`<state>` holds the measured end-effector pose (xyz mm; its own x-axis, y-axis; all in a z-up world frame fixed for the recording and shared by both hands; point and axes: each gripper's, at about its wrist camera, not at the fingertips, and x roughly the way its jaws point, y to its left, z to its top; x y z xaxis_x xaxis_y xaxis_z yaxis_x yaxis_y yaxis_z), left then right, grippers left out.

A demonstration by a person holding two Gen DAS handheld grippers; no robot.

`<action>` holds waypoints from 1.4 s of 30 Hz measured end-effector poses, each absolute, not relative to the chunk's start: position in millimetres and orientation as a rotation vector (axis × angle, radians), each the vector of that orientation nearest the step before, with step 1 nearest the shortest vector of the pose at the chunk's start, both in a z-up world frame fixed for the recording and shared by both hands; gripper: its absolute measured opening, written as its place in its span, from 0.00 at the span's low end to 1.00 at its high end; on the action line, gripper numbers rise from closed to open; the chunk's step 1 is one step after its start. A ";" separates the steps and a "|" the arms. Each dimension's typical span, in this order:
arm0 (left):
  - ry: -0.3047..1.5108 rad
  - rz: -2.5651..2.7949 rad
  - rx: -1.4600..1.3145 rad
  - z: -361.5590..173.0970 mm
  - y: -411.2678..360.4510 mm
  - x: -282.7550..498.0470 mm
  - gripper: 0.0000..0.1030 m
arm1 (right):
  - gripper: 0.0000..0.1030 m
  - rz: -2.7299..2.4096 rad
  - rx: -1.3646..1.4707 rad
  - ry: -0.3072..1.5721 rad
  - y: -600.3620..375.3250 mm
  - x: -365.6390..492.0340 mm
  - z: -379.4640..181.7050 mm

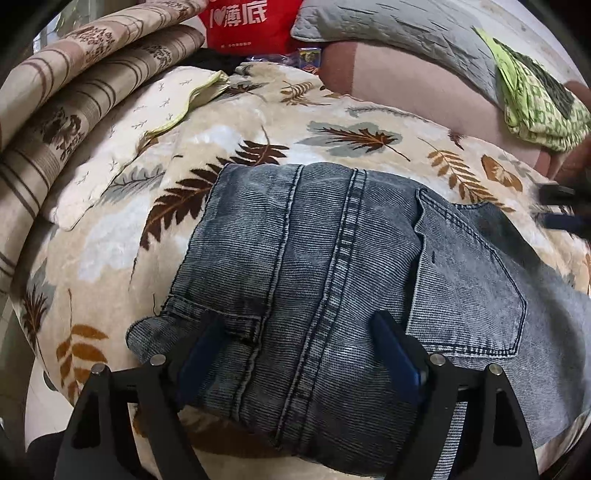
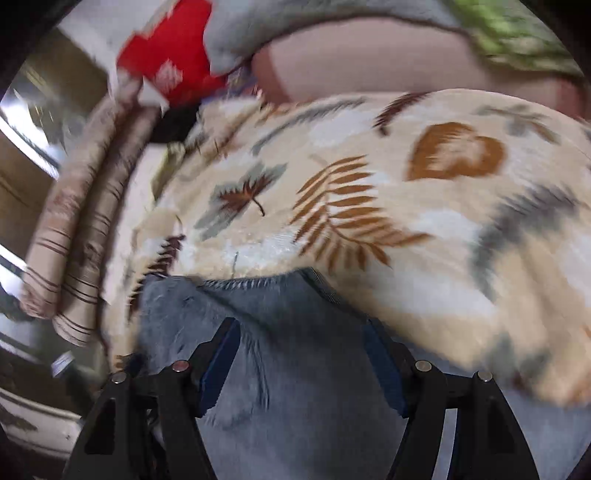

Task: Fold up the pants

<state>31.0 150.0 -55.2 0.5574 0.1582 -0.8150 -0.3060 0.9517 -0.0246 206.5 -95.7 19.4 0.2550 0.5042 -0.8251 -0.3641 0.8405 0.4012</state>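
Observation:
Grey-blue jeans point(image 1: 332, 266) lie folded on a leaf-print blanket point(image 1: 258, 122), seat side up, with a back pocket point(image 1: 469, 295) showing on the right. My left gripper point(image 1: 297, 325) hovers over the near part of the jeans with its jaws wide apart and nothing pinched between them. In the blurred right wrist view, my right gripper point(image 2: 299, 330) stands open over an edge of the jeans point(image 2: 295, 398), its blue pads apart from the cloth. The right gripper point(image 1: 559, 206) also appears as a dark blur at the right edge of the left wrist view, beside the jeans.
A folded striped quilt point(image 1: 74, 99) is stacked at the left, with a cream pillowcase point(image 1: 144, 129) beside it. A red bag point(image 1: 243, 22), a grey pillow point(image 1: 388, 29) and a green patterned cloth point(image 1: 535, 107) lie at the back. Pink bedding point(image 1: 406, 81) shows beyond the blanket.

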 end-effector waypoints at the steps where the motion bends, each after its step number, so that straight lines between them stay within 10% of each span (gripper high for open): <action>1: 0.936 0.272 -0.174 -56.0 150.1 29.8 0.83 | 0.69 0.591 0.124 1.188 -87.4 213.6 12.9; 9: 0.926 0.265 -0.173 -56.2 151.2 30.0 0.83 | 0.07 0.644 -0.061 1.235 -42.5 231.7 -14.3; 16: 0.919 0.276 -0.170 -56.6 150.3 29.7 0.84 | 0.03 0.528 -0.157 1.144 -41.2 241.9 -16.5; 23: 0.915 0.277 -0.170 -56.4 150.7 28.7 0.84 | 0.08 0.435 -0.015 1.072 -75.0 230.7 -7.0; 28: 0.910 0.285 -0.171 -56.3 150.5 28.4 0.85 | 0.74 0.422 0.155 1.017 -122.5 167.0 31.7; 42: 0.896 0.354 -0.141 -56.9 147.1 30.2 0.92 | 0.71 0.220 0.760 1.068 -324.1 33.8 -52.7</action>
<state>30.2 147.1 -56.9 0.5716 0.2422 -0.7840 -0.3586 0.9331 0.0268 33.8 -324.1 -52.7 0.4878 0.5103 -0.7083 0.1891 0.7304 0.6564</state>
